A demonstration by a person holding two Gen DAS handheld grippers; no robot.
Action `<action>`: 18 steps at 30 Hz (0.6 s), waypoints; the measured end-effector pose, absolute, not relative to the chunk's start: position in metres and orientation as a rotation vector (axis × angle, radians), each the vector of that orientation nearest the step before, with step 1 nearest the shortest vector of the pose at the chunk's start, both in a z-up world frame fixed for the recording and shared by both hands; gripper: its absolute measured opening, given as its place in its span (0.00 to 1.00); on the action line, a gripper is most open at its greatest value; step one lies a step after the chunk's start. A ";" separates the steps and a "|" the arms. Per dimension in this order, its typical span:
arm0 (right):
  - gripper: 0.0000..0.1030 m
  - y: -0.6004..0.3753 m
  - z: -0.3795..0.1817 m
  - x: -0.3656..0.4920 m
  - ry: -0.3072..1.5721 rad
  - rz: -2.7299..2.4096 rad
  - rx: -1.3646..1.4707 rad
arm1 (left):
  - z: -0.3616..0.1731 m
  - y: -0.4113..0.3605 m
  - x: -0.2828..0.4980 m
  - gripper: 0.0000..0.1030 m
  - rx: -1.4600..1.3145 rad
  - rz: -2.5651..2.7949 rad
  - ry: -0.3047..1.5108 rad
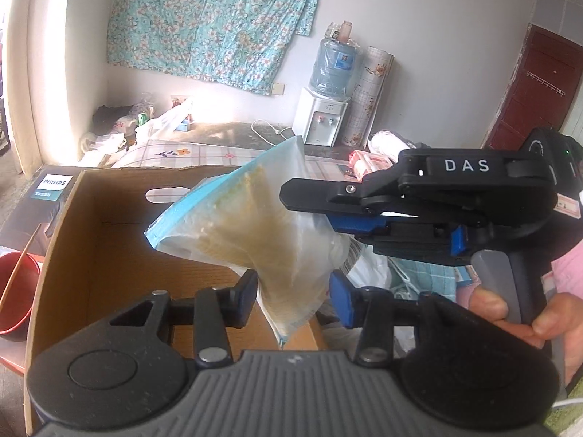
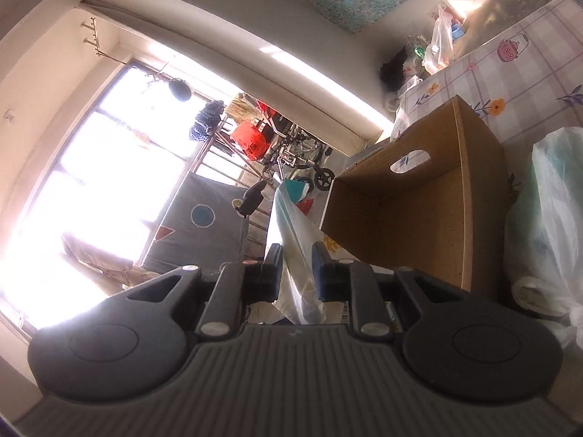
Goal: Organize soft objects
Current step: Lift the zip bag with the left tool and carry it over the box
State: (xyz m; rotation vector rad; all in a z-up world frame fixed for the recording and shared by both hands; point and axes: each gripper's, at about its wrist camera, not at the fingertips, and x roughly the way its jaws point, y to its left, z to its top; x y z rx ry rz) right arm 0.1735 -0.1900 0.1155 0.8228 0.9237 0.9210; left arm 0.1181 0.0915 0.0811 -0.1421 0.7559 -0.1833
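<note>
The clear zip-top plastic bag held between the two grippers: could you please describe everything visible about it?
The clear zip-top plastic bag is crumpled, thin film with a pale blue seal strip along its top edge and yellowish-tan contents inside. It hangs tilted above the open brown cardboard box. The left gripper pinches its lower part; the right gripper clamps its side.

- The plastic bag (image 1: 251, 225) hangs above the open cardboard box (image 1: 109, 255).
- The red bucket (image 1: 16, 291) sits left of the box.
- The water dispenser (image 1: 320, 120) stands behind, against the wall.
</note>
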 end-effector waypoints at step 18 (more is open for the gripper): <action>0.18 -0.155 0.061 0.247 0.985 0.779 0.679 | -0.022 0.163 0.267 0.43 -0.125 -0.122 1.169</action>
